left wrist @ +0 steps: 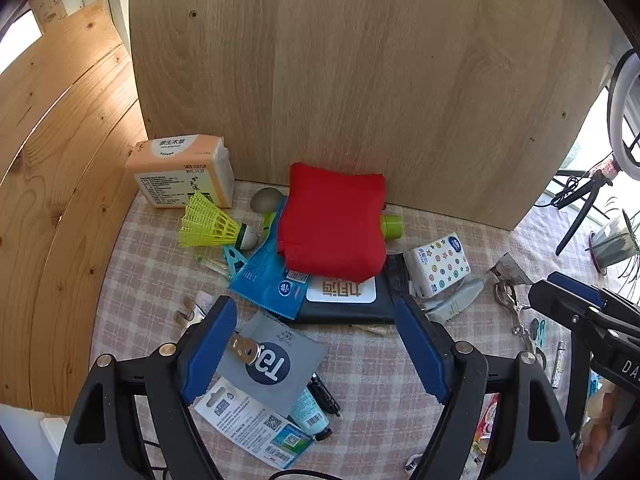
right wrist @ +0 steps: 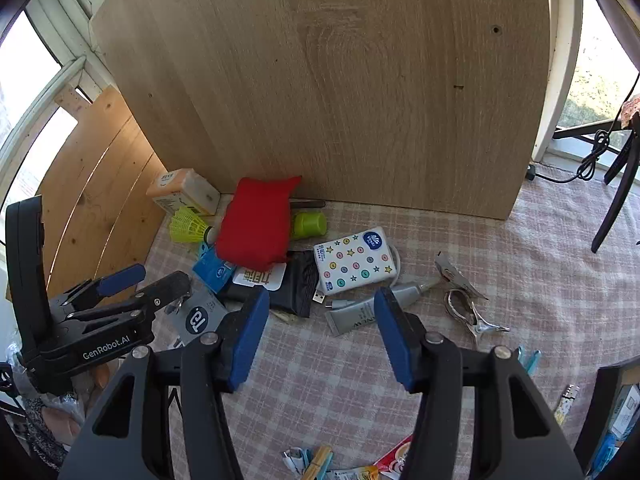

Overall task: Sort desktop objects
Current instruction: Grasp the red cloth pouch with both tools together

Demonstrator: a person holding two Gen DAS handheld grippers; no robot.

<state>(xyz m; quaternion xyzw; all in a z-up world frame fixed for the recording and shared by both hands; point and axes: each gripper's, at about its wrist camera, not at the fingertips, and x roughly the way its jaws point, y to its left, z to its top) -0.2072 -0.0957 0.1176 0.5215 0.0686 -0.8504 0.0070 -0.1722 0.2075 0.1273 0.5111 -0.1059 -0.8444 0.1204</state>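
The left gripper (left wrist: 316,344) hangs low in its frame, blue-padded jaws spread wide and empty over a flat grey pouch (left wrist: 276,364) with a brass key (left wrist: 243,347) on it. Beyond lie a glossy dark wipes pack (left wrist: 344,300) and a soft red cloth bag (left wrist: 332,224) at centre. The right gripper (right wrist: 322,328) is likewise released above the checked tabletop (right wrist: 520,280), a squeezed grey tube (right wrist: 368,308) between its pads, possibly glue. A starred tissue packet (right wrist: 354,260) sits just past it.
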